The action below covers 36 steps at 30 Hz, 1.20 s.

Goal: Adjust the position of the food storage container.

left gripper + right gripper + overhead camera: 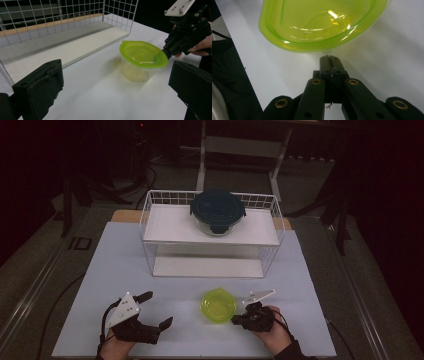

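Early stage: your right gripper [235, 319], jaws clenched with nothing between them, sits at the rim of the green-lidded container [218, 304] on the bench [115, 270], nothing lifted; your left gripper [156, 310] waits, jaws released, well apart.

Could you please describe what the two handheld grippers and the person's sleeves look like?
Both the left gripper and right gripper are black with two jaws, each topped by a grey three-cornered plate. Brass-coloured rivets mark the right one's linkage. Black cables trail back. A dark sleeve covers the right wrist.
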### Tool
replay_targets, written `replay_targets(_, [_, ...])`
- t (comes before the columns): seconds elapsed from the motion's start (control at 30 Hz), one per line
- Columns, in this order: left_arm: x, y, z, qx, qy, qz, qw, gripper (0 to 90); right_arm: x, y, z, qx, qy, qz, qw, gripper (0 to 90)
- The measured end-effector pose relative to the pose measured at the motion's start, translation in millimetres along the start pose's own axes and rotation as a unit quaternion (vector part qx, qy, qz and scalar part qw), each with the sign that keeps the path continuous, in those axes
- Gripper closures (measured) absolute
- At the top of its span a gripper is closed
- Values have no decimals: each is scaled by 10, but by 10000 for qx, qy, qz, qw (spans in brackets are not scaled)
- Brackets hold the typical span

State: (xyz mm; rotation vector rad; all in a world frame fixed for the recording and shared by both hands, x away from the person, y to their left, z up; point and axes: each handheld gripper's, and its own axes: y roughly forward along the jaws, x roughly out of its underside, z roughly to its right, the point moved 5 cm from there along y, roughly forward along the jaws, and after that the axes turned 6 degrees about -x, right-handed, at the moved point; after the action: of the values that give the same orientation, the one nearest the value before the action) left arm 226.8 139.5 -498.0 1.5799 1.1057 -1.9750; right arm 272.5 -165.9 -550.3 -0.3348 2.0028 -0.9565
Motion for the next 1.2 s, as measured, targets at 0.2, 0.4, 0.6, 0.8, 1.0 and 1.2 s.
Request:
replay_targets(0.2, [-3, 4, 1, 2, -10, 11, 10000, 0, -24, 83, -71, -102, -50, -53, 9999, 900])
replay_targets(0.4, [-3, 0, -1, -1, 21, 7, 10000, 0, -123, 200, -146, -215, -133, -53, 9997, 900])
replay_targets(0.6, [-3, -4, -7, -7, 14, 10, 10000, 0, -220, 304, -185, -203, -189, -70, 9996, 900])
replay_targets(0.8, [-8, -4, -1, -5, -5, 28, 10000, 0, -353, 402, -181, -132, -170, 30, 9998, 900])
replay_targets(1.0, [-5, -7, -7, -4, 0, 18, 10000, 0, -343, 371, -141, -88, -126, -2, 9999, 900])
replay_targets(1.2, [-9, -7, -8, -4, -1, 23, 10000, 0, -316, 283, 28, 128, 52, 40, 9999, 900])
